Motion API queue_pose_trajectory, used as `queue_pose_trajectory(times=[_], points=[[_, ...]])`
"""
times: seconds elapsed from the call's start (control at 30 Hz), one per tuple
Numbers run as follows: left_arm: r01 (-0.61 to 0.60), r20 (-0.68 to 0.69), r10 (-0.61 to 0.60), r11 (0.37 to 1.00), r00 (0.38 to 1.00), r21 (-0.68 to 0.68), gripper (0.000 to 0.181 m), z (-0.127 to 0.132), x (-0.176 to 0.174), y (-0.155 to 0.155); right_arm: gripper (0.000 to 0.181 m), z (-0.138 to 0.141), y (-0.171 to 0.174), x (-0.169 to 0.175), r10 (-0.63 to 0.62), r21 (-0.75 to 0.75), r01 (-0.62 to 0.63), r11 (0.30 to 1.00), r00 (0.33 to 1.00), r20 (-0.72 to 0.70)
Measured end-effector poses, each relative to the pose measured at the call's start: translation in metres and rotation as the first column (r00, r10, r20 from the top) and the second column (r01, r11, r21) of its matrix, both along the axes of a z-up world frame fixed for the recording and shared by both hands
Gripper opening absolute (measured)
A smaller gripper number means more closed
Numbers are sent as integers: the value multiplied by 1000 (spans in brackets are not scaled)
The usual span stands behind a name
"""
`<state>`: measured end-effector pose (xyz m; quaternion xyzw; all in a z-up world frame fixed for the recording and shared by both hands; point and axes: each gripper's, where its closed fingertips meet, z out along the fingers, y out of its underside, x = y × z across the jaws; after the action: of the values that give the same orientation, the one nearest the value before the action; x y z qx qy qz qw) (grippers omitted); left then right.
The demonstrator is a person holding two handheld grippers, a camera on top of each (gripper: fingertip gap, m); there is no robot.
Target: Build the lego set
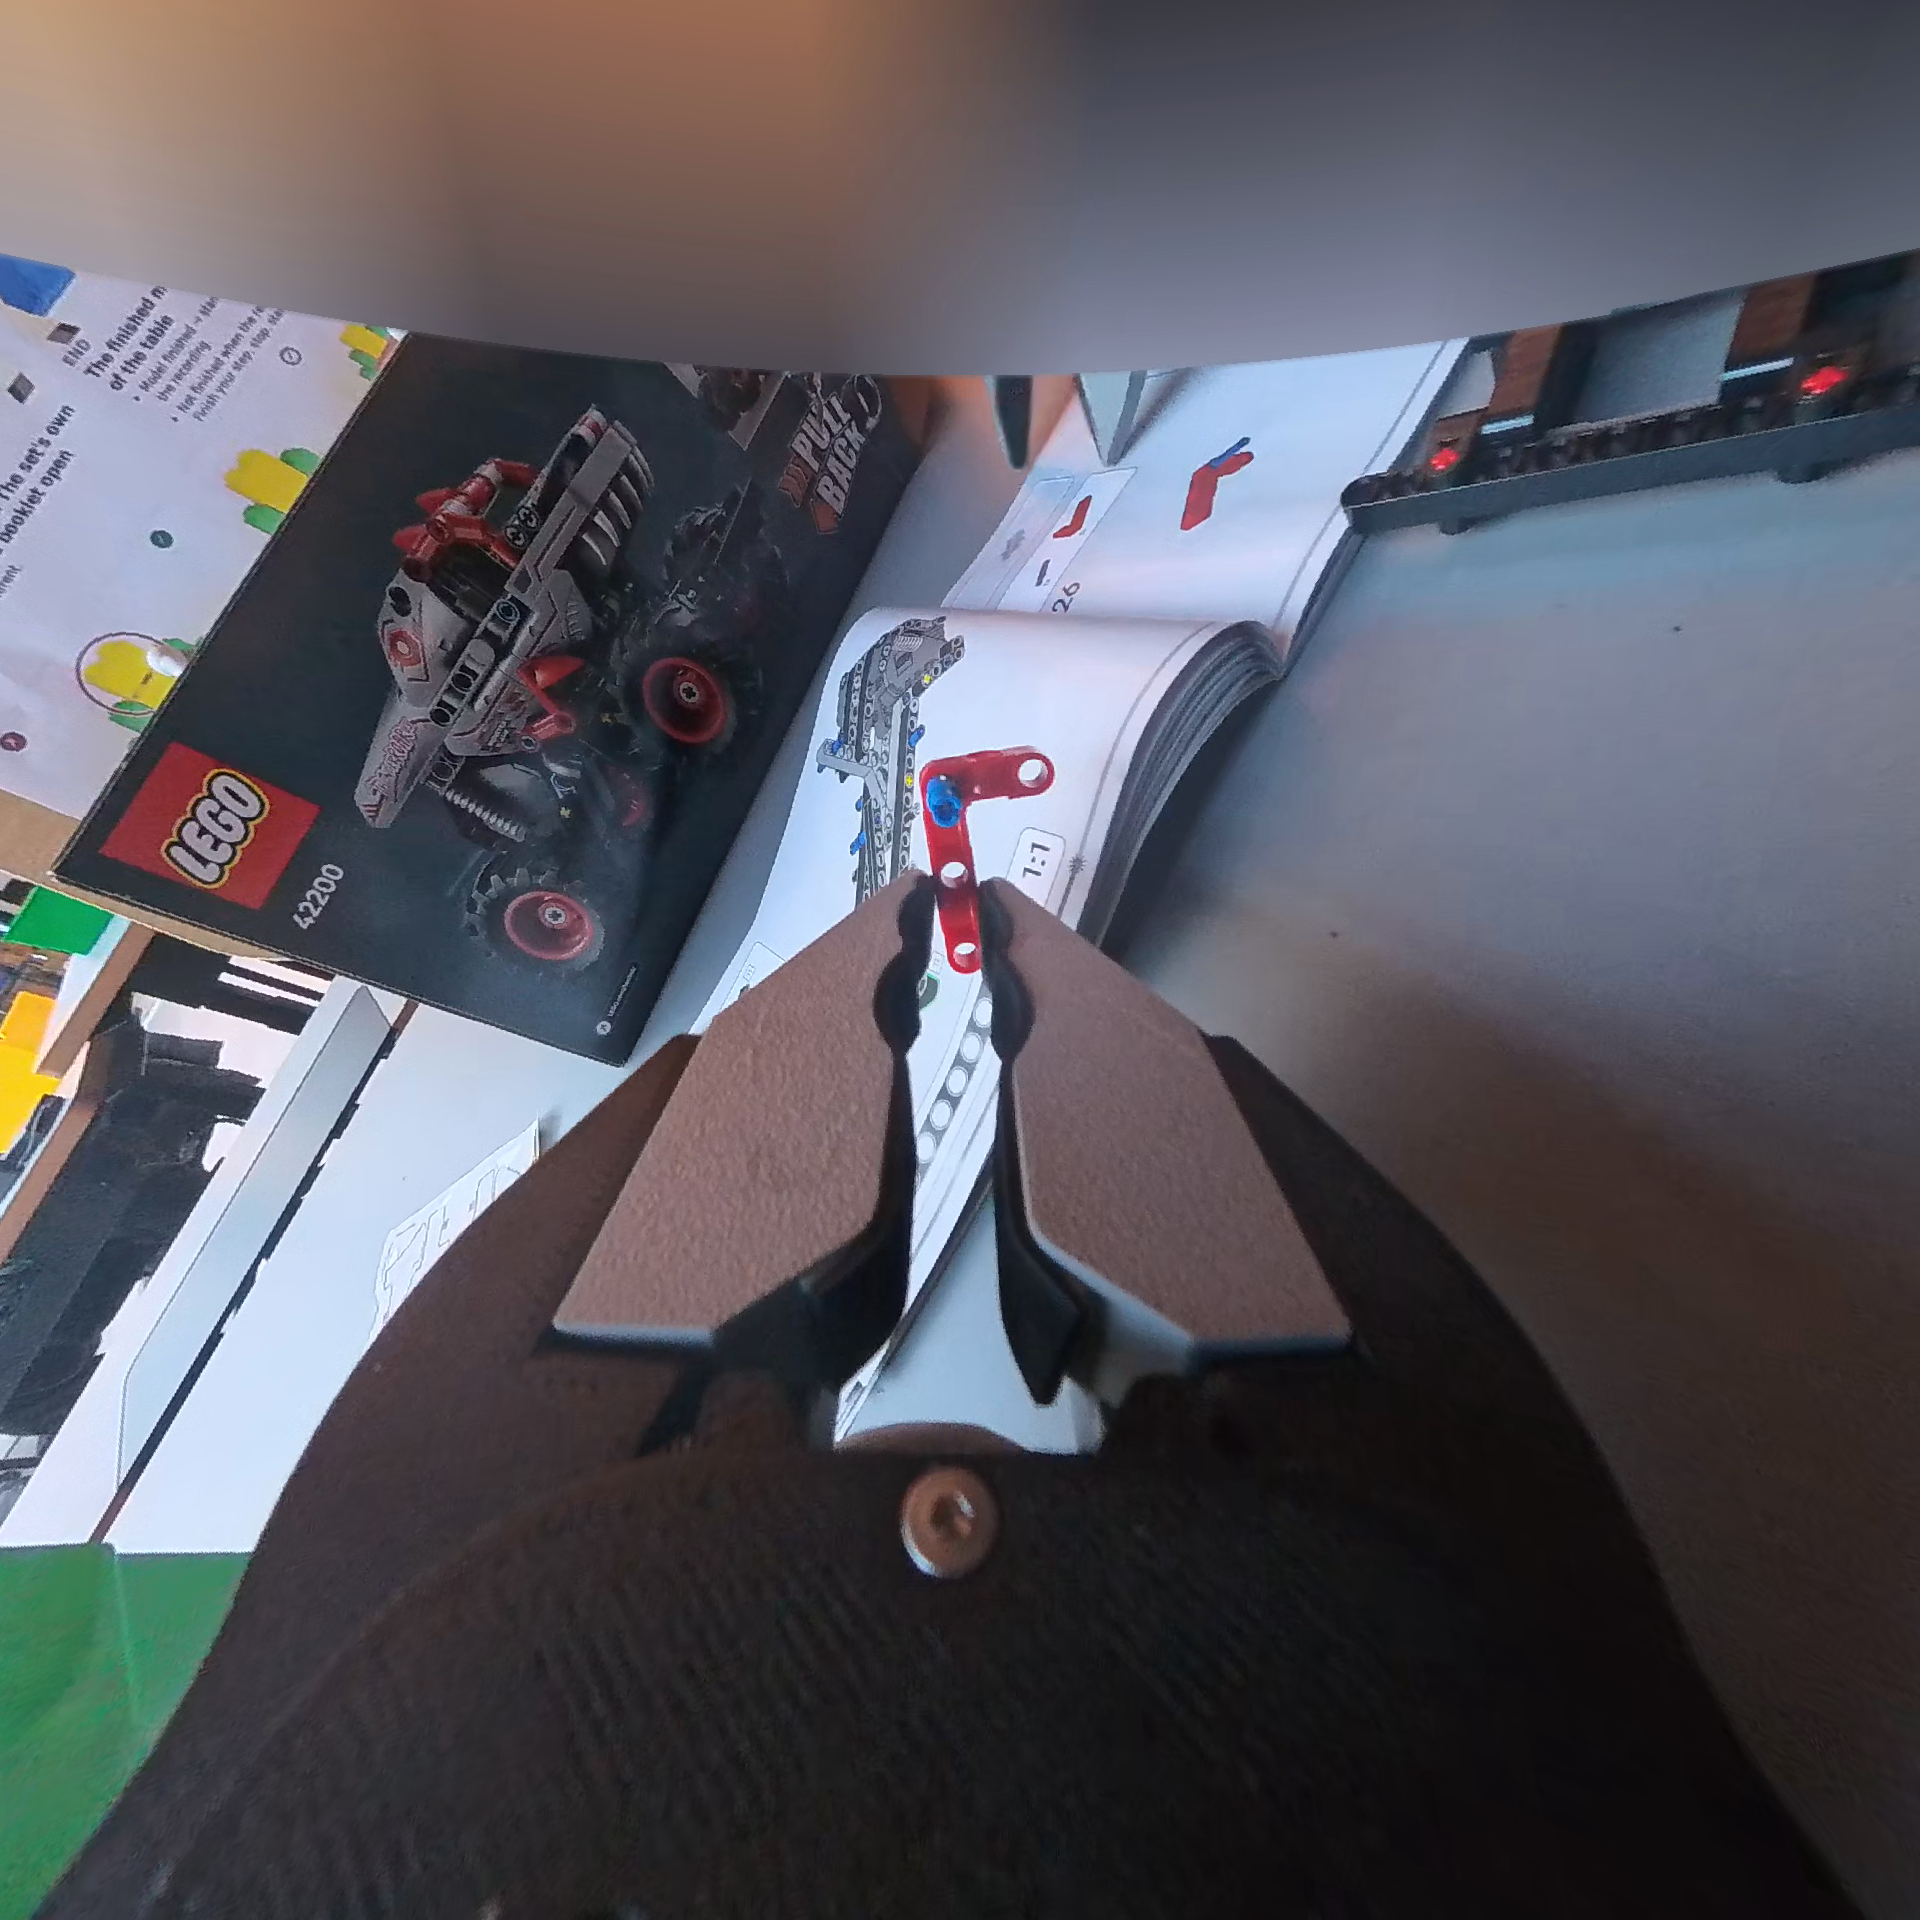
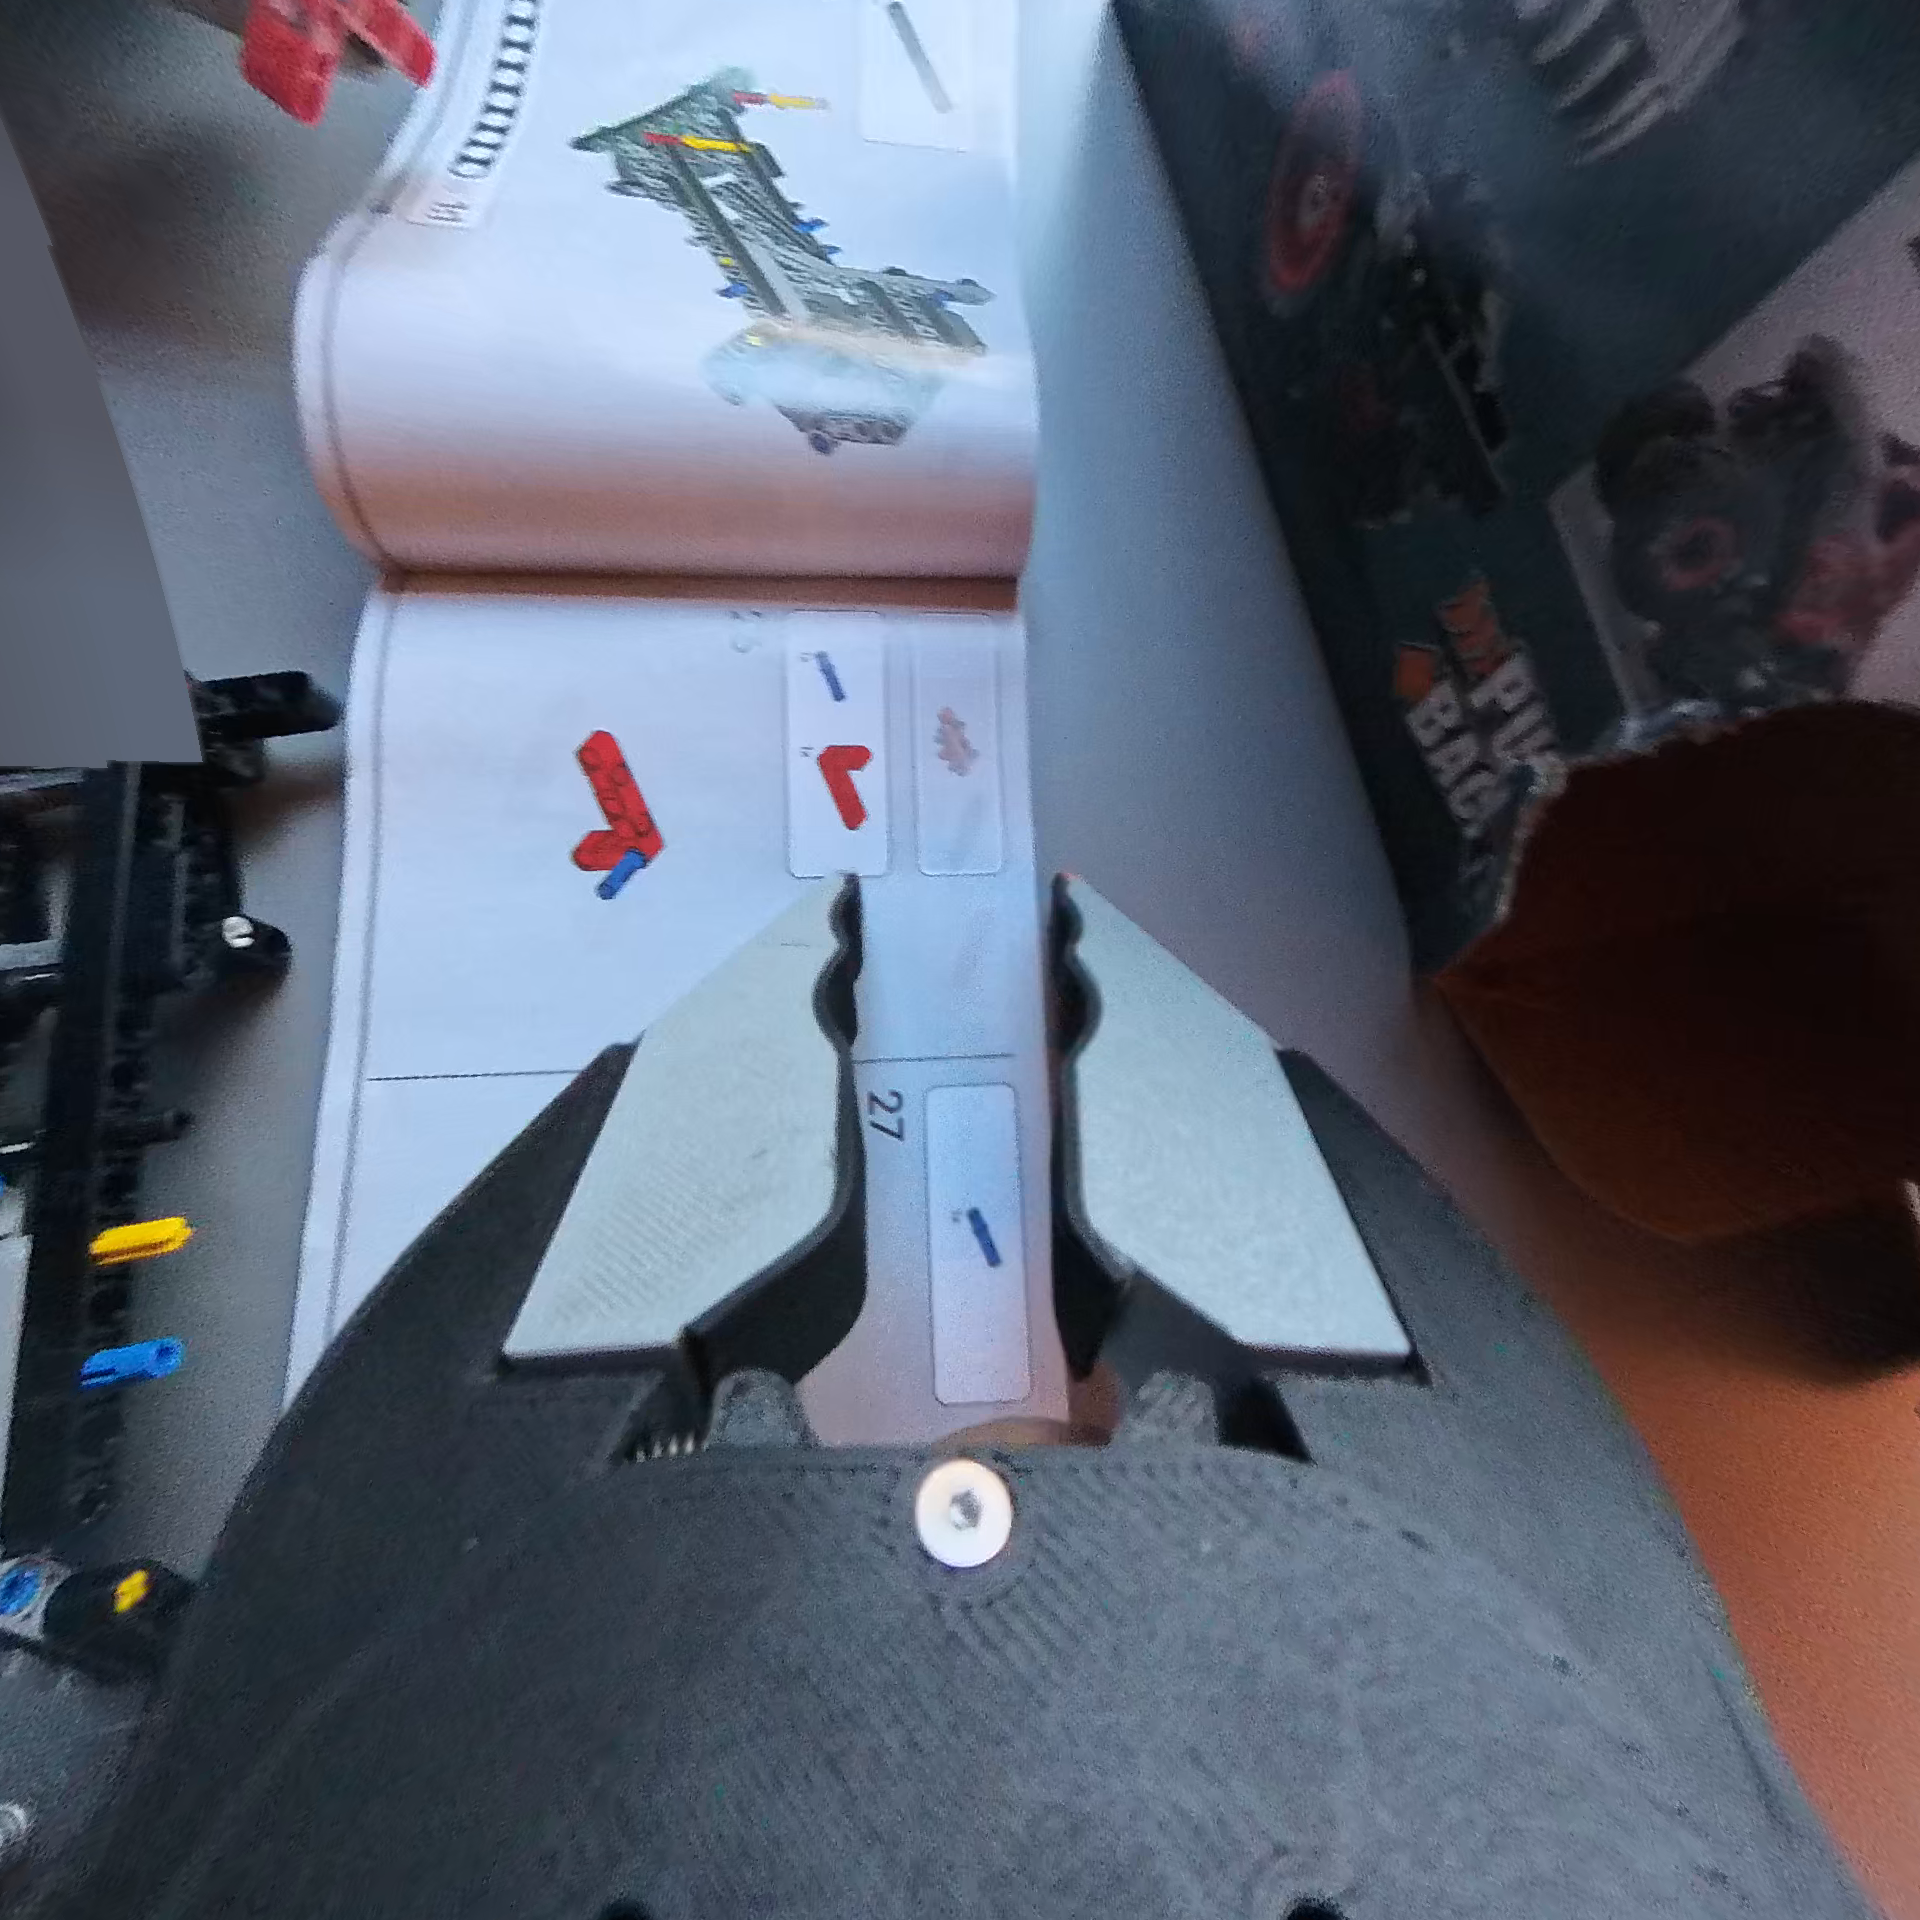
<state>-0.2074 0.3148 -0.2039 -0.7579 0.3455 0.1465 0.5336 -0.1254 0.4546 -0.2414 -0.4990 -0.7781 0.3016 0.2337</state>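
Your left gripper [image 1: 954, 894] has tan finger plates on a dark brown ribbed body, and it pinches a red angled beam [image 1: 964, 842] carrying a blue pin [image 1: 943, 802]. At ten o'clock of it lies a black box [image 1: 488, 665] with a red logo square. Your right gripper [image 2: 956, 894] shows grey plates on black, over a white booklet [image 2: 499, 956] printed with red and blue parts.
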Motion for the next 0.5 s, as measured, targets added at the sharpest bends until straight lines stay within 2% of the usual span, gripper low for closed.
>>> queue_pose_trajectory(times=[0.13, 0.27, 0.5], points=[[0, 3, 0, 1000, 1000, 2, 5, 1, 0, 0, 36, 1, 9, 12, 1, 71, -5, 997, 999, 50], [-5, 0, 5, 1000, 1000, 0, 5, 0, -1, 0, 40, -1, -8, 41, 118, 60, -128, 990, 982, 148], [-6, 5, 6, 1000, 1000, 0, 5, 0, -2, 0, 49, 0, -6, 73, 107, 112, -147, 983, 947, 304]])
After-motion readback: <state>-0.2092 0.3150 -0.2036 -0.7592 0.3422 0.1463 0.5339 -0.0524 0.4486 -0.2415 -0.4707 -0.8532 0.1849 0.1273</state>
